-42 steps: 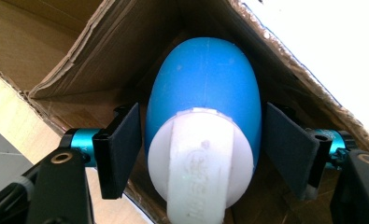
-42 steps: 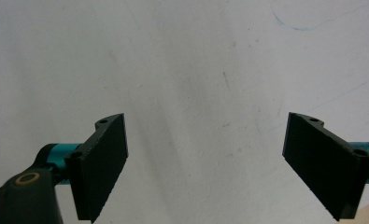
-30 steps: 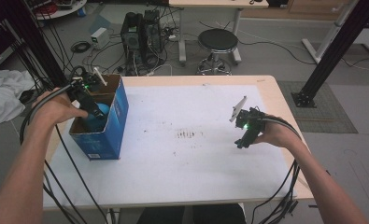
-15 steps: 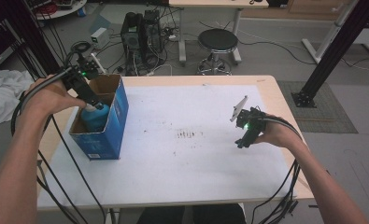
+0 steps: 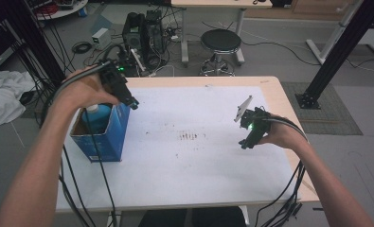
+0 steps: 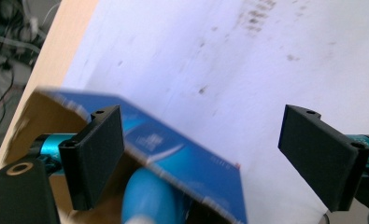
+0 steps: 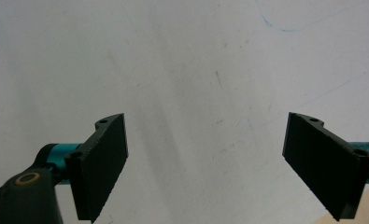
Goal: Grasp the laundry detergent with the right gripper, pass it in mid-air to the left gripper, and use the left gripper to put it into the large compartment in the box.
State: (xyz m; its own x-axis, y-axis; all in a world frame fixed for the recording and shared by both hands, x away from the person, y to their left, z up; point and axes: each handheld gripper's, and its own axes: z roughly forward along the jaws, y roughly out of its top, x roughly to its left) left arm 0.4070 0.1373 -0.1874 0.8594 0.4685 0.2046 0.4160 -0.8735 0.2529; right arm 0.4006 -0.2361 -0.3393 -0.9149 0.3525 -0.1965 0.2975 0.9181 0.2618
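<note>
From the high view, I have my left gripper (image 5: 128, 97) lifted above the far right corner of the blue cardboard box (image 5: 102, 137), which stands at the left edge of the table (image 5: 270, 90). Its jaws have just been opening and nothing sits between them. The blue bottle with the white cap (image 5: 97, 118) stands upright inside the box, so I judge the drop finished and the step in hand to be getting clear. My right gripper (image 5: 248, 137) hovers over the white sheet (image 5: 199, 161) on the right side, well apart from the box.

In the left gripper view, the jaws stand wide apart and empty. The box's blue wall (image 6: 191, 163) runs slantwise beneath them, and the bottle's blue shoulder (image 6: 149, 198) shows just inside it, near the left jaw. To do this well I would keep rising straight before swinging right, so the left jaw does not clip the rim and tip the box, and I would mind that the trailing cable does not drag across the open top.

In the right gripper view, that gripper's jaws are also spread, holding nothing, with the stained white sheet (image 7: 196, 70) below. I would leave that hand still until the left one is clear.
</note>
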